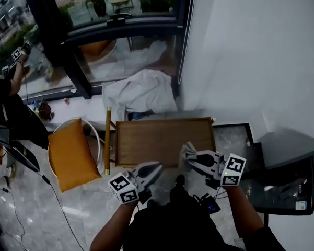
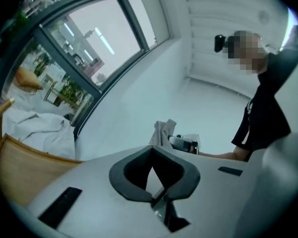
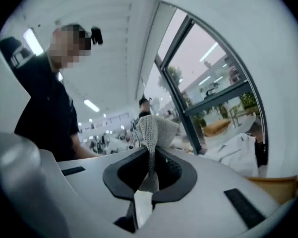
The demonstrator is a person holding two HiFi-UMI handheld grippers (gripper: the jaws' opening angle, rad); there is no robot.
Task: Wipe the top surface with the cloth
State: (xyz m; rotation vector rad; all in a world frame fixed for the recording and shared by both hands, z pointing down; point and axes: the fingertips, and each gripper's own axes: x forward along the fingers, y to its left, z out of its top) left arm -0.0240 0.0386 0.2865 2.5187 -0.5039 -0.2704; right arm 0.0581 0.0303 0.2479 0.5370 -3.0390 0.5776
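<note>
Right gripper jaws clamped on cloth, over near-right edge of wooden worktop. Bare top lies toward 11 o'clock, long axis 9-to-3. Left gripper jaws together, empty, at 8 o'clock. Right one's nearer imo.

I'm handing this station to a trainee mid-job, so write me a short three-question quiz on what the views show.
1. True or false: the left tongs hold the grey woven cloth.
2. In the head view, what stands left of the brown wooden rectangular table top? A) an orange cushion on a round chair B) a blue bucket C) a laptop
3. What lies heaped on the floor beyond that table top?
Key: 1 false, the right tongs pinch it. 2 A. 3 a crumpled white sheet.
</note>
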